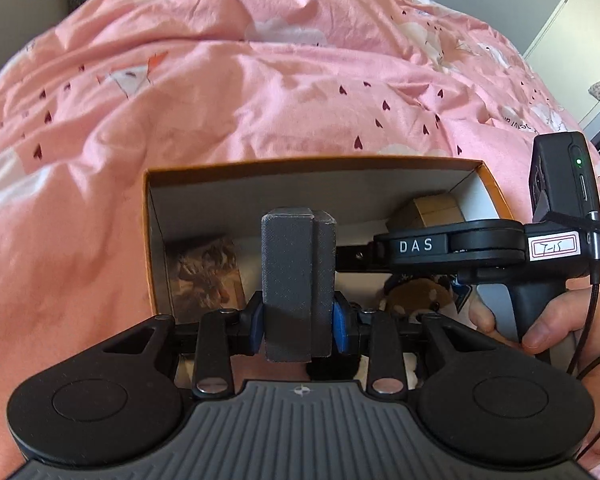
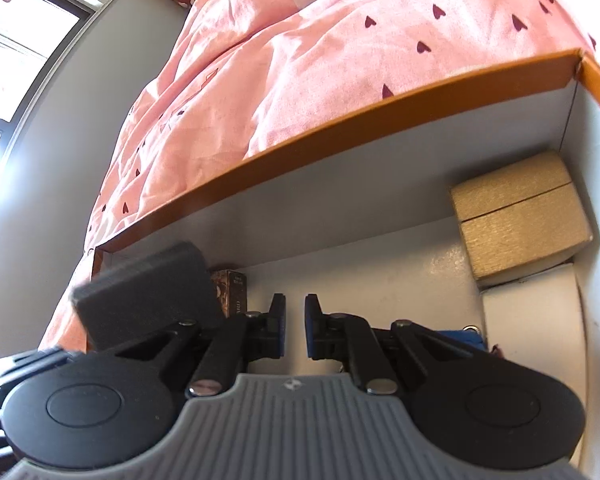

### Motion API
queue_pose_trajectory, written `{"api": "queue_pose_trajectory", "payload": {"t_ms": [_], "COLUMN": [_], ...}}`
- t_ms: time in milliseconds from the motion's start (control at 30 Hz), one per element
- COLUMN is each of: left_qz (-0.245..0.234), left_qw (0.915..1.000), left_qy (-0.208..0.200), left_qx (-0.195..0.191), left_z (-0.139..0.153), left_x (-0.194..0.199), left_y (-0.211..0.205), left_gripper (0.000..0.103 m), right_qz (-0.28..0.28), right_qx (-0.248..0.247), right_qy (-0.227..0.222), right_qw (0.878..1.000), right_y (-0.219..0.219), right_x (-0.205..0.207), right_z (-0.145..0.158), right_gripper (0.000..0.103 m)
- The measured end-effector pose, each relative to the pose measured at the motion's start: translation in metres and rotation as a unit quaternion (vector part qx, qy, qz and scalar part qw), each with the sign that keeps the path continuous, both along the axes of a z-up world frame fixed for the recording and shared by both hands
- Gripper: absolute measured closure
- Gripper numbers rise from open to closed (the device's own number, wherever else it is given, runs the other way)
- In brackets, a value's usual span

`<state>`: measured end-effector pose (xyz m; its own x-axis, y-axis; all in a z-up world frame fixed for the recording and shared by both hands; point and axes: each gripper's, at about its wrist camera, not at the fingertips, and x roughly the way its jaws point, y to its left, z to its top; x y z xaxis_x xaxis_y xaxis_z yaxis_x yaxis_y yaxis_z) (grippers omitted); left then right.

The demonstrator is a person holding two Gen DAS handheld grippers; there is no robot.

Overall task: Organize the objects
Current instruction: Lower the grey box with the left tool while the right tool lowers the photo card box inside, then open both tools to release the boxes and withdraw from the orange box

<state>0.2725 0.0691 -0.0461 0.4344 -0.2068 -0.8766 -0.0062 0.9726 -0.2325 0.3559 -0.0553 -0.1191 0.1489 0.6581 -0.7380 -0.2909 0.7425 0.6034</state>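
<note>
My left gripper [image 1: 298, 316] is shut on a dark grey box [image 1: 296, 280] and holds it upright over the left part of an orange cardboard box [image 1: 312, 166] with a white inside. The grey box also shows in the right wrist view [image 2: 148, 292] at the left. My right gripper [image 2: 295, 330] is open and empty, low inside the orange box [image 2: 340, 120]. In the box lie a gold box [image 2: 520, 224], a white box [image 2: 532, 328], a brown printed box [image 1: 206, 276] and a brown plush toy [image 1: 416, 298].
The orange box rests on a pink heart-print duvet [image 1: 260, 92]. The right gripper's body [image 1: 480, 244] reaches across the box from the right. A grey wall and window [image 2: 28, 60] are at the left, a white door [image 1: 580, 40] at the right.
</note>
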Motion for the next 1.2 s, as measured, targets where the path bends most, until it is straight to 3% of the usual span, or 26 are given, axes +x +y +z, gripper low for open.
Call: {"api": "queue_pose_trajectory", "payload": {"t_ms": [300, 433, 467, 500, 533, 600, 800, 1000, 1200], "left_qz": [-0.004, -0.018, -0.023, -0.024, -0.02, -0.02, 0.004, 0.036, 0.048], "left_qw": [0.9979, 0.9962, 0.9954, 0.994, 0.9922, 0.9889, 0.9901, 0.9898, 0.9915], "left_qy": [0.03, 0.014, 0.008, -0.001, -0.016, -0.039, -0.084, -0.097, -0.083], "left_qx": [0.056, 0.084, 0.093, 0.107, 0.122, 0.142, 0.112, 0.098, 0.088], "left_z": [-0.012, -0.008, -0.005, -0.002, 0.004, 0.014, 0.038, 0.045, 0.034], "left_x": [0.014, 0.01, 0.007, 0.004, 0.0, -0.008, -0.026, -0.036, -0.039], "left_y": [-0.014, -0.018, -0.019, -0.02, -0.019, -0.016, 0.006, 0.024, 0.034], "left_gripper": [0.064, 0.062, 0.06, 0.044, 0.038, 0.038, 0.04, 0.04, 0.04], "right_qz": [-0.014, -0.015, -0.015, -0.016, -0.017, -0.018, -0.019, 0.014, 0.05], "right_qx": [0.017, 0.017, 0.021, 0.024, 0.023, 0.025, 0.047, 0.09, 0.059], "right_qy": [0.033, 0.04, 0.045, 0.05, 0.051, 0.049, 0.047, 0.033, -0.013], "right_qw": [0.999, 0.999, 0.999, 0.998, 0.998, 0.998, 0.998, 0.995, 0.997], "right_y": [0.01, 0.015, 0.016, 0.016, 0.016, 0.018, 0.017, 0.023, 0.048], "right_x": [0.001, 0.001, 0.001, 0.002, 0.002, 0.003, 0.001, -0.007, -0.017], "right_z": [-0.016, -0.021, -0.023, -0.024, -0.025, -0.026, -0.022, -0.005, 0.011], "right_gripper": [0.091, 0.091, 0.091, 0.091, 0.091, 0.091, 0.091, 0.091, 0.091]}}
